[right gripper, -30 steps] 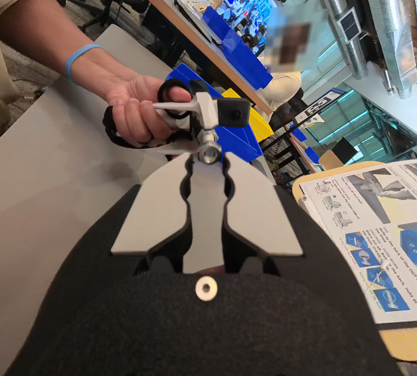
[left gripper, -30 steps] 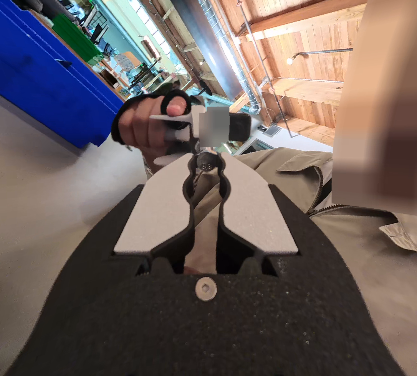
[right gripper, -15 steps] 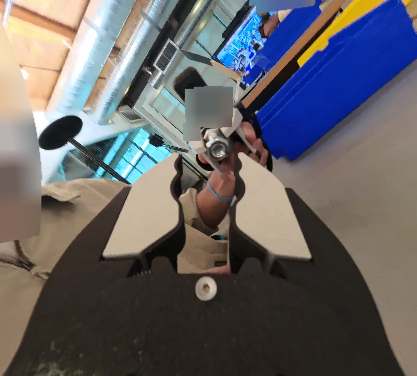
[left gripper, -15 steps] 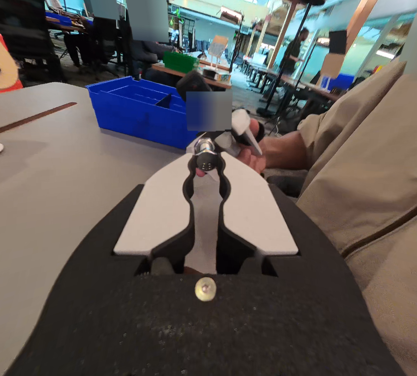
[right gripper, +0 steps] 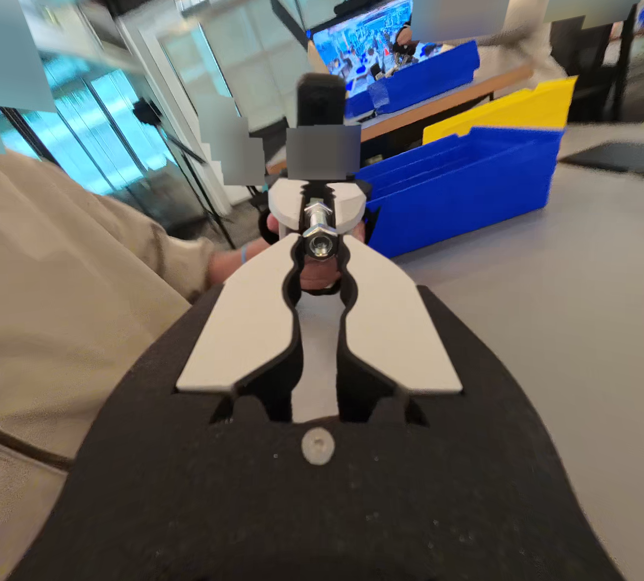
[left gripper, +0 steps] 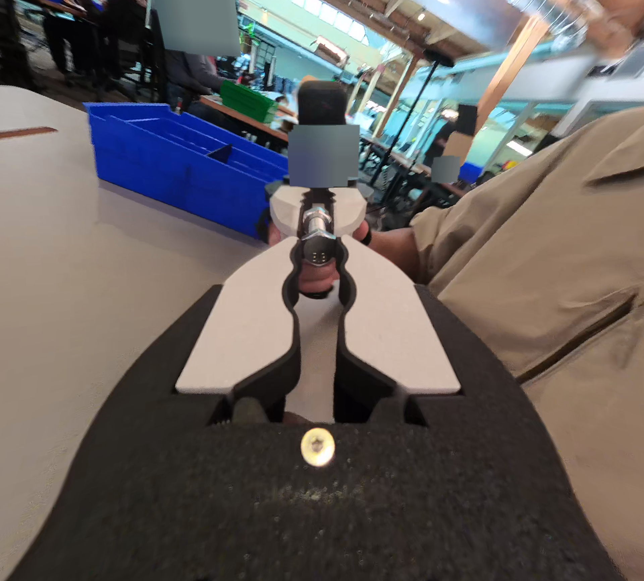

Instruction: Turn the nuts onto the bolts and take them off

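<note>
The two tongs face each other tip to tip above the counter [left gripper: 87, 268], a bolt [left gripper: 315, 221] spanning between them. The left tongs [left gripper: 317, 256] grip its head; the right tongs [right gripper: 319, 245] grip its nut [right gripper: 319, 233] end. A bin [left gripper: 181, 160] sits on the counter behind them.

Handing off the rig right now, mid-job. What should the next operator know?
Left gripper: shut on the bolt at its head end.
Right gripper: shut at the nut end, facing the left one.
The bolt is held in the air between them, above the table; the blue bin is behind.
Done: nut is on the thread.
Left: turn it as far as needed, then take it off.
</note>
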Demonstrator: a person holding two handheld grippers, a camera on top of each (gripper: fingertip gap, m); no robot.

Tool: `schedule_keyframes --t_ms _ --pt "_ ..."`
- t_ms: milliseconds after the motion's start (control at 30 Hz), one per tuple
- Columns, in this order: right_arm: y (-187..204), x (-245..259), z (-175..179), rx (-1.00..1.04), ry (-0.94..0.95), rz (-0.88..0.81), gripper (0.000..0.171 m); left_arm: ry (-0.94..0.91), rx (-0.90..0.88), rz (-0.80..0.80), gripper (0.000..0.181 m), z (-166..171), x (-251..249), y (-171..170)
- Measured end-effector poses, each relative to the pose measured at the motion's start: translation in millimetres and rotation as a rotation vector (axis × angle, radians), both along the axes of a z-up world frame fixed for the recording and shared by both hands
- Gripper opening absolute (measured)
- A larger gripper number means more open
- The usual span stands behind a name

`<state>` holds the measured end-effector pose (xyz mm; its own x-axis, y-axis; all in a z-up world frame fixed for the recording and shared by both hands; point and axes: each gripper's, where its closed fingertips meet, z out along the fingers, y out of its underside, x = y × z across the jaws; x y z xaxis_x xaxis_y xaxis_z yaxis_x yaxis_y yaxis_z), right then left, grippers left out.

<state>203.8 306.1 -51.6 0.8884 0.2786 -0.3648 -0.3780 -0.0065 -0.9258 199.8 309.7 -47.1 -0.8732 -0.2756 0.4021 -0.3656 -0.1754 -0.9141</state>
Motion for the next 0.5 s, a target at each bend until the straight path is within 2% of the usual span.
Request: schedule_keyframes --t_ms 300,433,500 --pt "-8.3 -4.0 11.6 -0.004 -0.944 -0.139 0.018 0.257 -0.252 -0.195 0.017 11.4 -7.2 -7.0" --pt "-9.8 -5.4 14.1 0.026 -1.175 -0.171 0.019 0.309 -0.327 -0.251 0.017 12.8 -8.1 -8.1" --pt "-10.0 -4.7 15.9 0.045 -1.187 -0.189 0.019 0.308 -0.338 -0.244 0.017 13.8 -6.6 -8.3"
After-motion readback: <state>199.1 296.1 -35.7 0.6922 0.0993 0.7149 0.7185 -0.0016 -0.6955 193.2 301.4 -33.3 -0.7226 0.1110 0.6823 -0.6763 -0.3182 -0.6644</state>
